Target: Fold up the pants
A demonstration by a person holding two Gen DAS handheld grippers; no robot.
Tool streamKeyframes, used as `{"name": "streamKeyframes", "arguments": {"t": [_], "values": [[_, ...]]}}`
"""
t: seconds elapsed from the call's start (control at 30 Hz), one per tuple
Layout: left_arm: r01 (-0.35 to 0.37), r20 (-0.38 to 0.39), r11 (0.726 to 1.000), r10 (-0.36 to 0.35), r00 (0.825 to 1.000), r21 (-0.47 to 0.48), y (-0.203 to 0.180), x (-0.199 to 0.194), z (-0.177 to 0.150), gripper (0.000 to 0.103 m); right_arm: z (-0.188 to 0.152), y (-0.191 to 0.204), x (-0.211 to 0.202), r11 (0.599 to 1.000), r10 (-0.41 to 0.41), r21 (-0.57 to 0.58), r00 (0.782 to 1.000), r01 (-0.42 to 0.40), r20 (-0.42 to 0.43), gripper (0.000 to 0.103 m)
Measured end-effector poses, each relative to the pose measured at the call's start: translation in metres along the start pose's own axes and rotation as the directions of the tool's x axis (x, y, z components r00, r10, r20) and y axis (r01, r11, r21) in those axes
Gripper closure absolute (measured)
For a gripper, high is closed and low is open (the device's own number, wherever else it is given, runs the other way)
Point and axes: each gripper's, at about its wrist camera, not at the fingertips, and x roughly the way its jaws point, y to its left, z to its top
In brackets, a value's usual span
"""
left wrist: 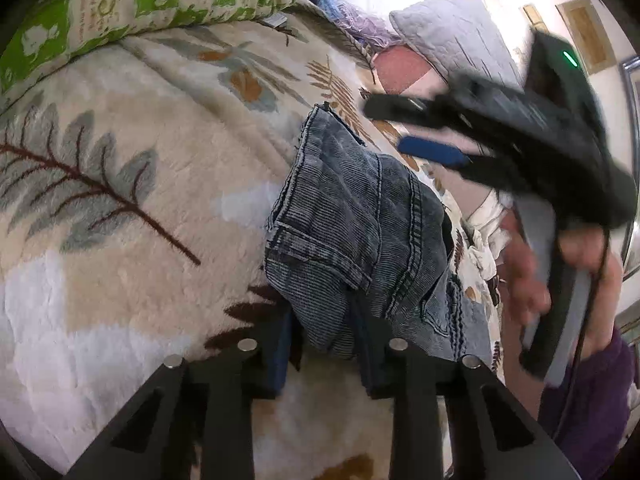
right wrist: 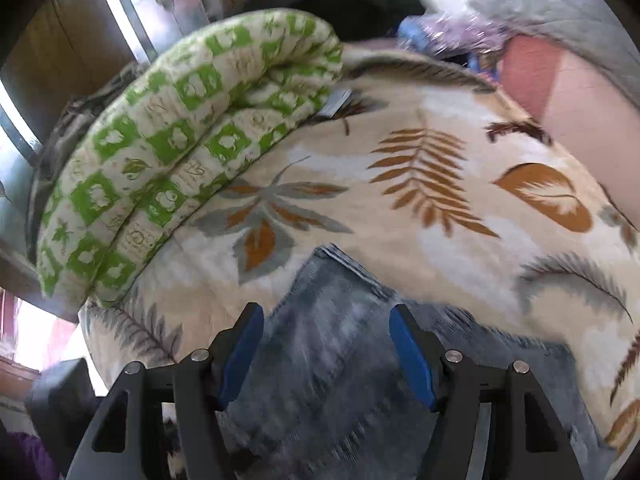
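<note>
The blue denim pants point(left wrist: 360, 232) lie folded into a thick bundle on a cream leaf-print blanket point(left wrist: 120, 160). My left gripper point(left wrist: 326, 344) has its fingers either side of the bundle's near end, and the cloth fills the gap. My right gripper point(left wrist: 416, 132) hovers open and empty above the bundle's far right, blurred by motion. In the right wrist view the pants point(right wrist: 332, 360) lie under and between the spread blue pads point(right wrist: 412, 352) of the right gripper point(right wrist: 326, 320).
A rolled green-and-white quilt point(left wrist: 132, 4) lies along the far side of the blanket point(right wrist: 440, 120). A grey pillow point(left wrist: 452, 32), a pink cushion point(left wrist: 404, 68) and a heap of clothes point(right wrist: 360, 0) sit at the head.
</note>
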Motion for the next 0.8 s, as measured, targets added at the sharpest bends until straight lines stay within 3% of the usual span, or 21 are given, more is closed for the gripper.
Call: {"name": "streamKeyframes", "arguments": {"t": [0.13, 0.4, 0.43, 0.47, 0.6, 0.8], "values": [[0.013, 0.016, 1.000, -0.013, 1.000, 0.001, 0.000, -0.001, 0.002, 0.082, 0.021, -0.003, 0.028, 0.999, 0.018, 0.045, 0.998, -0.016, -0.060, 0.034], [0.022, 0.055, 0.997, -0.025, 0.998, 0.068, -0.011, -0.008, 0.002, 0.087, 0.035, -0.005, 0.067, 0.998, -0.038, 0.051, 0.990, 0.045, -0.135, 0.034], [0.020, 0.059, 0.997, -0.025, 0.998, 0.076, -0.013, -0.009, 0.001, 0.087, 0.035, -0.004, 0.071, 0.997, -0.059, 0.033, 0.988, 0.065, -0.145, 0.041], [0.020, 0.062, 0.996, -0.025, 0.998, 0.081, -0.014, -0.009, 0.002, 0.087, 0.034, -0.001, 0.074, 0.996, -0.085, 0.004, 0.984, 0.087, -0.156, 0.060], [0.021, 0.068, 0.995, -0.028, 0.997, 0.094, -0.017, -0.011, 0.001, 0.087, 0.029, 0.009, 0.070, 0.987, -0.155, -0.060, 0.977, 0.148, -0.149, 0.091], [0.015, 0.107, 0.983, -0.035, 0.994, 0.181, -0.034, -0.019, -0.001, 0.088, 0.023, 0.001, 0.026, 0.985, -0.171, -0.024, 0.984, 0.170, -0.048, 0.095]]}}
